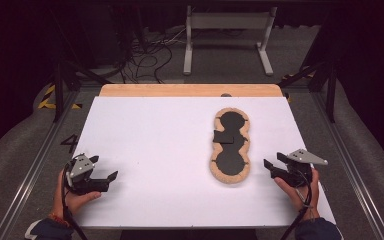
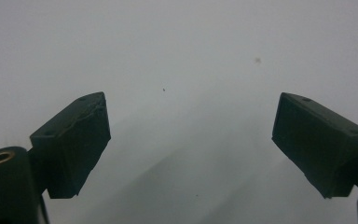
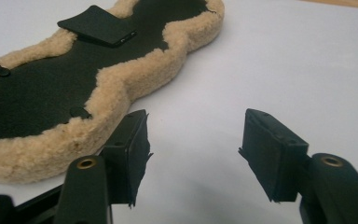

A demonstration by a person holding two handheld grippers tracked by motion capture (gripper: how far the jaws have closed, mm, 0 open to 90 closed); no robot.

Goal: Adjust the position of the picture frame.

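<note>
While both rest on the white table (image 1: 155,130), left gripper (image 1: 111,178) jaws apart, right gripper (image 1: 271,165) apart — beside fleece pad (image 1: 231,176), unlabelled.

lab; cables (image 1: 147,60), metal frame (image 1: 227,37)

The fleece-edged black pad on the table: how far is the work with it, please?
Nothing looks done so far: the fleece-edged black pad lies flat and untouched on the white table, its black flap resting across the middle. In hand: the right gripper stands open close beside the pad's fleece border, not touching it. The left gripper is open over bare table, far from the pad. Grasping and handling the pad are all left.
</note>
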